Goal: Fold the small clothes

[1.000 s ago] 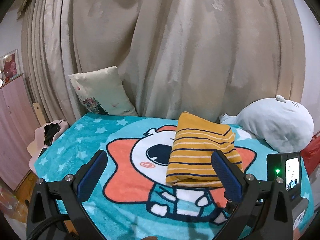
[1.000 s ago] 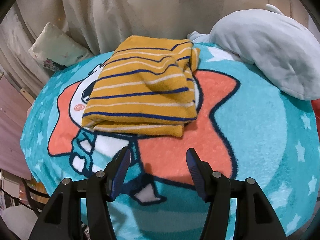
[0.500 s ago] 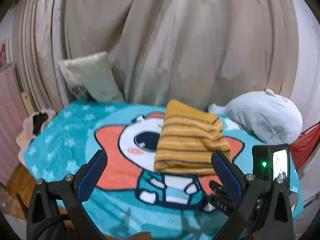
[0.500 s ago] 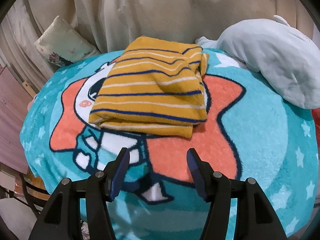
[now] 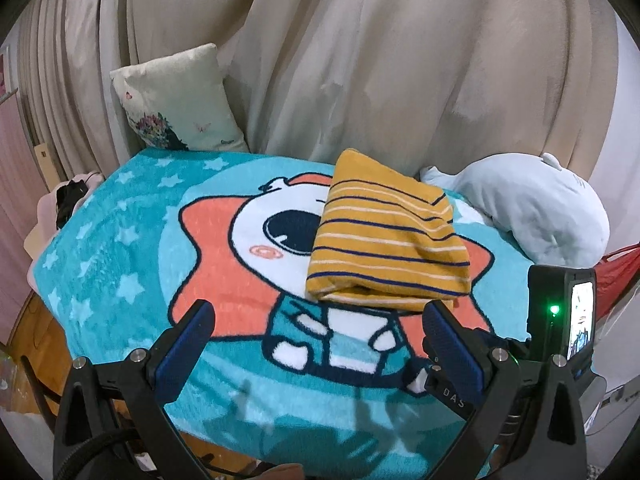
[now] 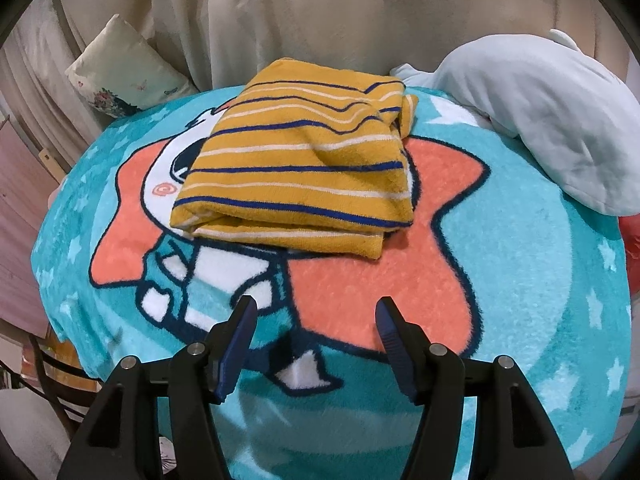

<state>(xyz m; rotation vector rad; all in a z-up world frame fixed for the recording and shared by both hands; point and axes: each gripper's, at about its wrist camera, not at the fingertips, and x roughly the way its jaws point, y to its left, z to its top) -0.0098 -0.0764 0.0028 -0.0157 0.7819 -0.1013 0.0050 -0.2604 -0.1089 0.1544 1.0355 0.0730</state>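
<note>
Since a second ago the left gripper (image 5: 318, 330) is dipping, spread wide and empty, the right gripper (image 6: 314, 326) opening on nothing, while the folded mustard striped knit garment (image 6: 304, 168) is lying mid-blanket toward the far edge of the teal cartoon fleece blanket (image 6: 520, 280), seemingly finished, next needing setting aside.
</note>
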